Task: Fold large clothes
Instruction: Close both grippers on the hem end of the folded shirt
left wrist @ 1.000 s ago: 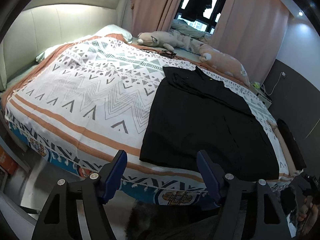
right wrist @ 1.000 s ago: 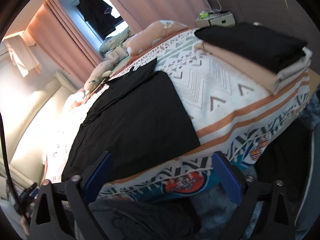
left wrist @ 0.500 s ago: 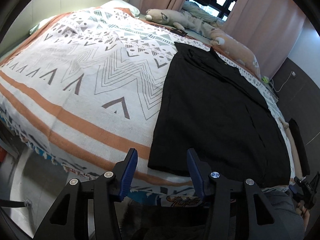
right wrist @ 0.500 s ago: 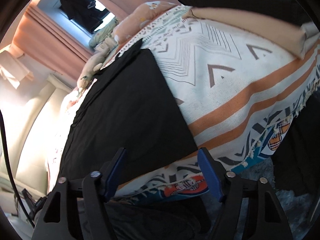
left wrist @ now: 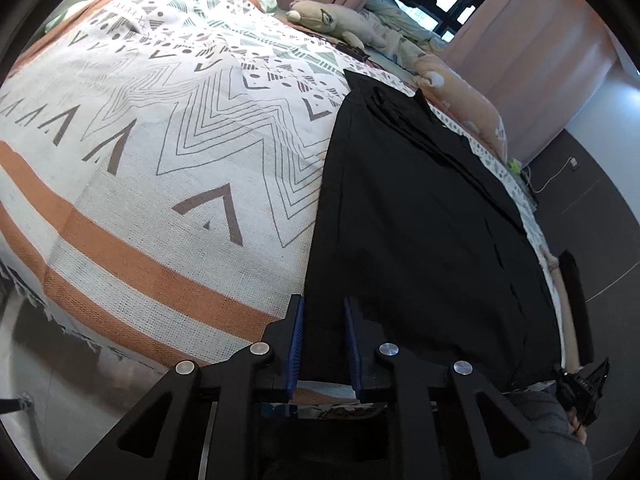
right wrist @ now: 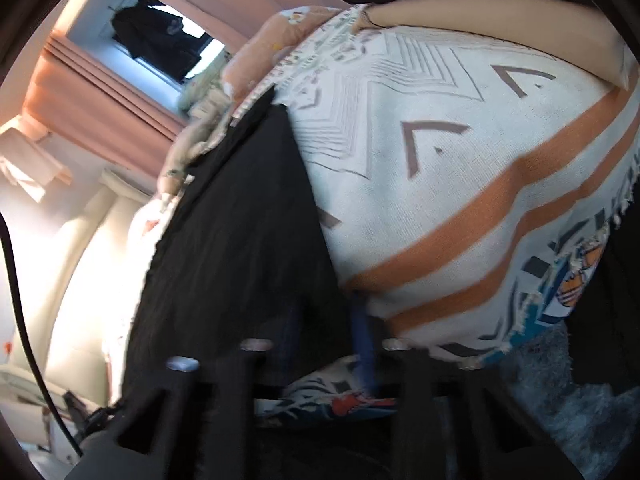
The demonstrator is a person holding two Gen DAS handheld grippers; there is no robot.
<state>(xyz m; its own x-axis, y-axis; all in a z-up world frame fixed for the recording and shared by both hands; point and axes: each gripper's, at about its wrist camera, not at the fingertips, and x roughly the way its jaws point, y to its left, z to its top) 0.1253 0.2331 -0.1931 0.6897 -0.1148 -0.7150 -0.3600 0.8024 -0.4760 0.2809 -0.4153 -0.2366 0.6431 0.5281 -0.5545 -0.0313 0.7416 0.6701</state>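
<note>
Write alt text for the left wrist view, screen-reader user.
The left gripper, jaws nearly shut after closing, straddles the near corner of a black garment lying flat on a patterned bedspread with orange stripes. Behind it lie a plush toy, a peach pillow and pink curtains.

No writing, label, brand or number could be read in either view. The bedspread (left wrist: pixel 168 184) bore only woven chevrons, zigzags and stripes, and the emblems along its hem at the lower right of the right wrist view were too blurred to read.
</note>
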